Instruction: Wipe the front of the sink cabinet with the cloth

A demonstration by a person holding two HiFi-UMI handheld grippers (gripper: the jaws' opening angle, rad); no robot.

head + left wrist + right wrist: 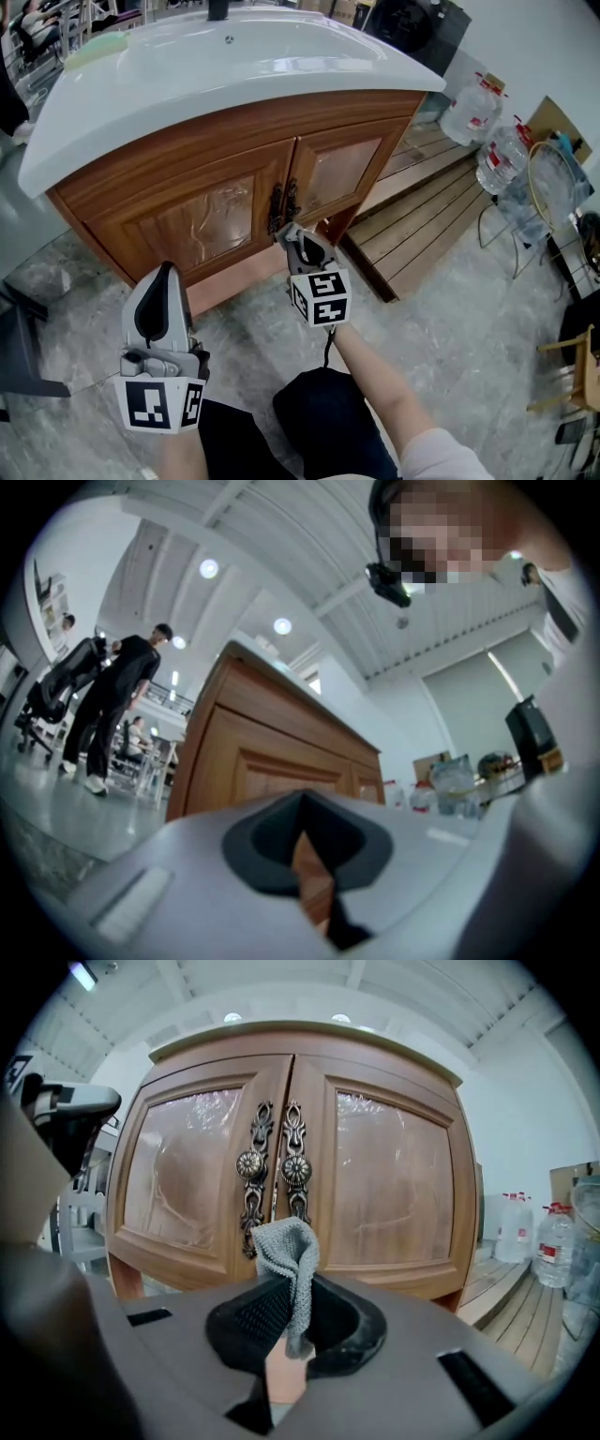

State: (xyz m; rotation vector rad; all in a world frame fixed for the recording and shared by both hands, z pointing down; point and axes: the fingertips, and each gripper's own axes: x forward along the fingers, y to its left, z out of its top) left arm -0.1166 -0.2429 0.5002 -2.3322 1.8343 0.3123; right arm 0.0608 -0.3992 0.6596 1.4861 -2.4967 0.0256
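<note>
You are holding the left hand-held gripper (165, 272) low and nearest you, its jaws together on nothing. Your right hand-held gripper (284, 1330) is sitting farther forward, the nearer of the two to the work, and is clamping a grey knitted cloth (287, 1258) that stands up from its jaws. Straight ahead of the cloth, the sink cabinet (220, 211) is showing its two doors, ornate handles (249, 1164) just above. Whether cloth and wood are touching cannot be told. The white basin (234, 61) is capping it all.
</note>
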